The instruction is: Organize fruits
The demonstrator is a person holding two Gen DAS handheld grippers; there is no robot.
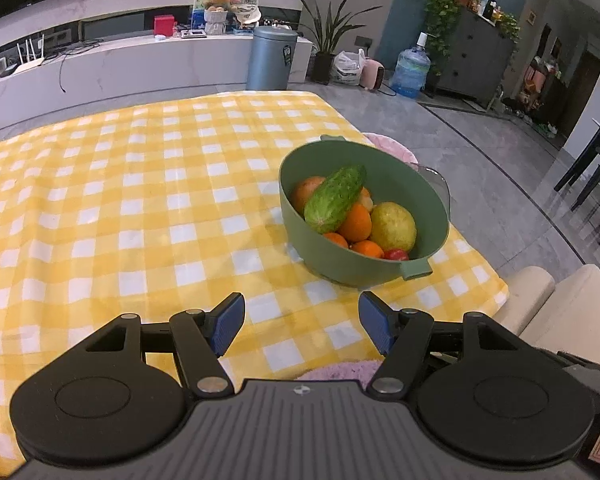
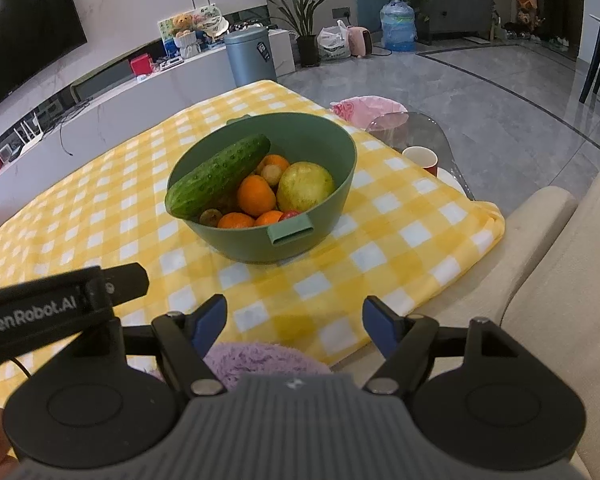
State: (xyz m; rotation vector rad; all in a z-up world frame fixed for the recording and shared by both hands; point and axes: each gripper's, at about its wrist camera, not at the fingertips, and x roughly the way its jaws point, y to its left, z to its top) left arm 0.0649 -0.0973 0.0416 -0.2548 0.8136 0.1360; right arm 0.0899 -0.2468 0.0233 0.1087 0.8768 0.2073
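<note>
A green bowl (image 1: 384, 270) (image 2: 332, 152) stands on the yellow checked tablecloth (image 1: 140, 200) (image 2: 320, 280). In it lie a cucumber (image 1: 334, 198) (image 2: 216, 176) propped on the rim, several oranges (image 1: 356, 222) (image 2: 256, 195), a yellow-green pear (image 1: 393, 226) (image 2: 305, 186) and a red fruit (image 1: 396, 255) at the near side. My left gripper (image 1: 302, 326) is open and empty, above the cloth in front of the bowl. My right gripper (image 2: 294, 322) is open and empty, near the table's front edge, short of the bowl.
A red cup (image 2: 420, 159) and a glass tabletop (image 2: 428, 132) lie right of the cloth. A beige sofa (image 2: 560, 280) (image 1: 556, 312) is at the right. A purple fluffy thing (image 2: 256, 360) sits under the grippers. The left gripper's body (image 2: 52, 300) shows in the right wrist view.
</note>
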